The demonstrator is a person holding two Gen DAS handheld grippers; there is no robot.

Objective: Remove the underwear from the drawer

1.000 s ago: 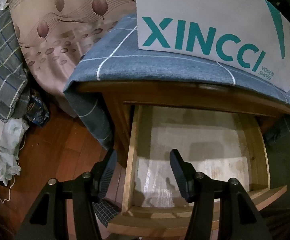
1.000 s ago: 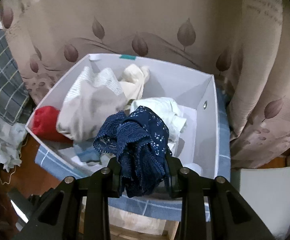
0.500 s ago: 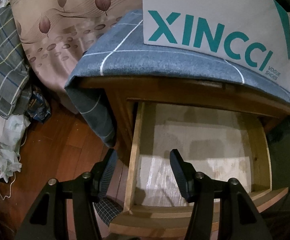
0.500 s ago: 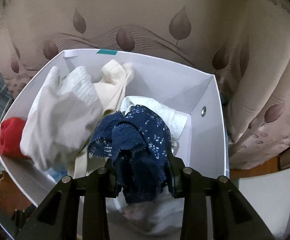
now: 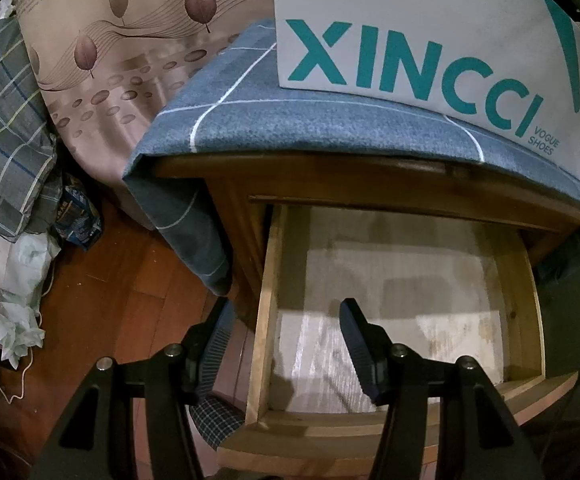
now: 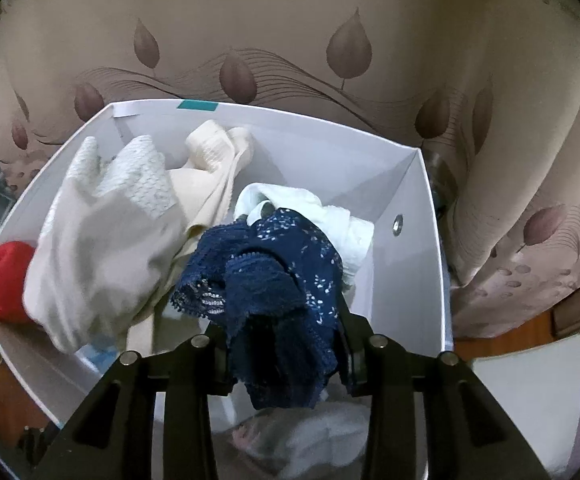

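Note:
My right gripper (image 6: pixel 286 320) is shut on navy lace underwear (image 6: pixel 274 280) and holds it over the open white box (image 6: pixel 409 208). The box holds white (image 6: pixel 102 240), cream (image 6: pixel 218 160) and red (image 6: pixel 6 280) garments. In the left wrist view the wooden drawer (image 5: pixel 266 320) stands pulled out, its pale lined bottom (image 5: pixel 401 292) bare. My left gripper (image 5: pixel 286 328) is open and empty above the drawer's left wall.
The white XINCCI box (image 5: pixel 429 48) stands on a blue checked cloth (image 5: pixel 290 120) over the wooden nightstand. A leaf-patterned curtain (image 6: pixel 290 40) hangs behind. Plaid bedding (image 5: pixel 6 128) and bags lie on the wooden floor (image 5: pixel 110 280) at left.
My right gripper has carried the navy underwear forward and lower over the box. The left gripper has drifted a little to the left and stays open.

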